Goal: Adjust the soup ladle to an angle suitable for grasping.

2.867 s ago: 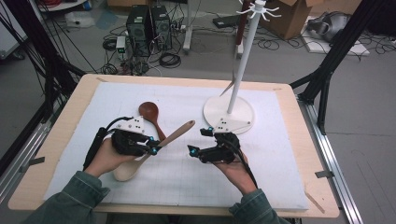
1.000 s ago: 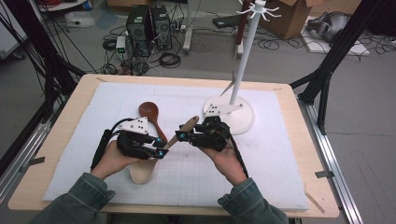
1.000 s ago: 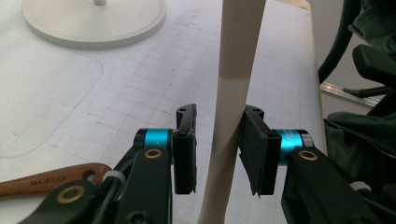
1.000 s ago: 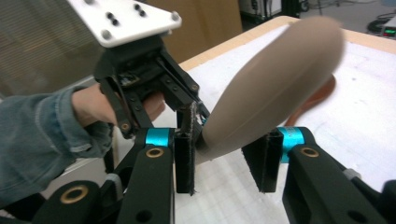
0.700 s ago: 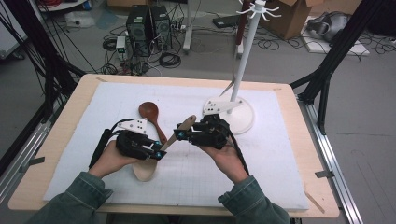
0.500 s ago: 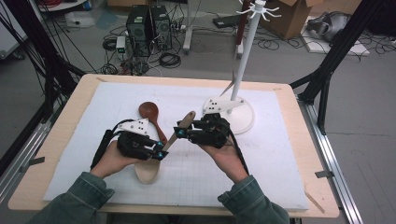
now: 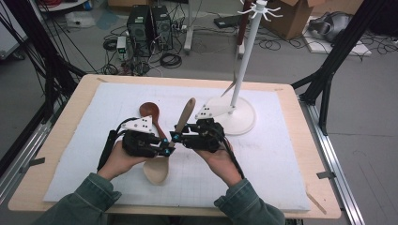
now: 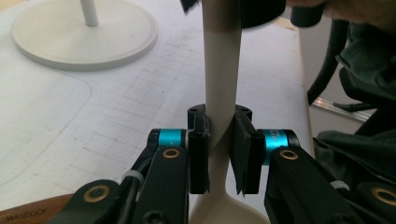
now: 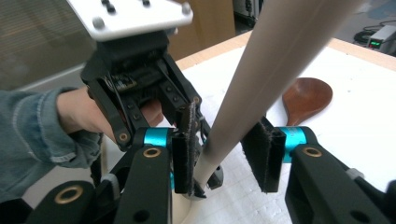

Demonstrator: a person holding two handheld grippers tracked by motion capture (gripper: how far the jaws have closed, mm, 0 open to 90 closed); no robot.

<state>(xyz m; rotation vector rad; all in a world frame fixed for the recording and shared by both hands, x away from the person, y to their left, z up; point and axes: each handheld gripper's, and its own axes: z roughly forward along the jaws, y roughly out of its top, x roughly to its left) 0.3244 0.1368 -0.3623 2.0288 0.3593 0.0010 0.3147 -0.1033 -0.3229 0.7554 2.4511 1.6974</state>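
Note:
A pale wooden spoon [image 7: 157,171] rests its bowl on the white mat, and its handle [image 7: 187,110] tilts up and away. My left gripper [image 7: 168,149] comes in from the left; its jaws have just been closing and its pads now press the spoon's narrow neck [image 8: 219,70] from both sides [image 8: 219,149]. My right gripper [image 7: 177,137] faces it from the right, shut on the same handle [image 9: 280,60] a little higher up [image 9: 219,158]. The two sets of fingertips almost meet.
A dark wooden spoon [image 7: 149,111] lies on the mat just behind the left gripper, also seen as a brown bowl [image 9: 306,98]. A white stand with a round base [image 7: 241,123] and a tall post [image 7: 246,51] rises behind the right hand. The table's wooden rim [image 7: 300,140] borders the mat.
The right gripper has moved left from near the stand's base onto the pale spoon's handle. The handle, which lay low and slanted right, now points steeply up. The left hand has hardly shifted.

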